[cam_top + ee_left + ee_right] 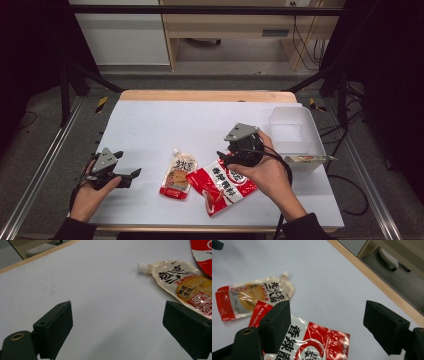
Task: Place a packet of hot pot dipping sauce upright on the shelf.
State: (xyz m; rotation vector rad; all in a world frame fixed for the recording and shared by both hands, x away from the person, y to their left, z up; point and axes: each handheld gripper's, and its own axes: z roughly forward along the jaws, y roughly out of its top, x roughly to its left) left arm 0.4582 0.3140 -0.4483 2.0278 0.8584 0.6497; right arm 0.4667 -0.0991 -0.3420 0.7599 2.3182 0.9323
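The right hand-held gripper (223, 156), jaws apart and empty, hovers over the red packet's (222, 186) far end; the packet lies aslant, overlapping the spouted pouch (179, 177) beside it.

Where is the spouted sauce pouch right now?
In the high view the spouted sauce pouch lies flat near the table's front edge, between the two grippers, with the red seasoning packet right beside it on its right.
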